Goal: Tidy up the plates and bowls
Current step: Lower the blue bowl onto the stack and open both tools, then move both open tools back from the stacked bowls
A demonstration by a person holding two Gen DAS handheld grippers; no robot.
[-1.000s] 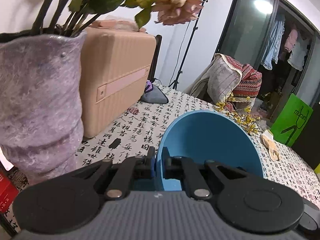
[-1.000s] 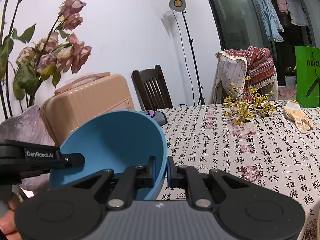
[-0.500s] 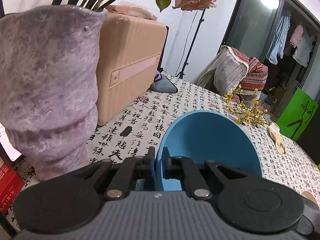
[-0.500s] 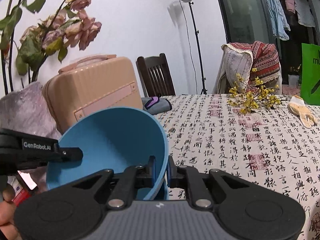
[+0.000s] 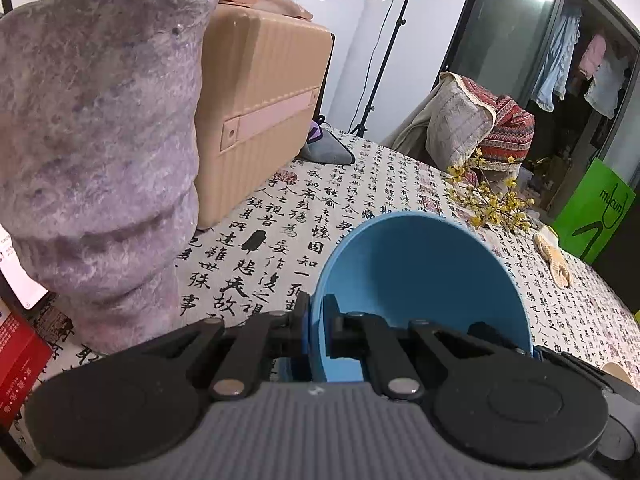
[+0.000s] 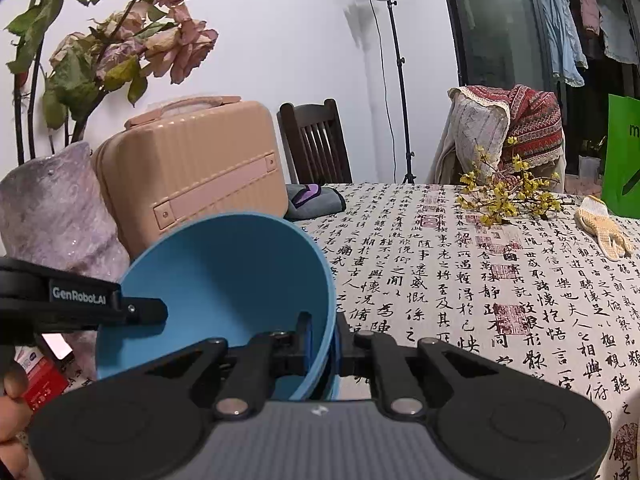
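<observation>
A blue bowl [image 5: 420, 272] [image 6: 224, 280] hangs tilted above the calligraphy-print tablecloth [image 6: 480, 280], its mouth turned toward both cameras. My left gripper [image 5: 316, 320] is shut on the bowl's left rim, one finger inside and one outside. In the right wrist view the left gripper [image 6: 152, 312] reaches in from the left edge onto that same rim. My right gripper [image 6: 322, 336] is shut on the opposite rim, also with a finger on each side of the wall. The bowl's underside is hidden.
A tall purple vase [image 5: 100, 160] with dried roses stands close on the left, a beige suitcase [image 5: 260, 100] behind it. A yellow flower sprig [image 6: 508, 196], a knit glove [image 6: 604, 228] and a green bag [image 5: 600, 208] lie far right. A red box [image 5: 16, 360] sits lower left.
Both cameras have tipped slightly downward, so the vase and suitcase sit higher and larger in view. The bowl stays gripped by both grippers at the same rims.
</observation>
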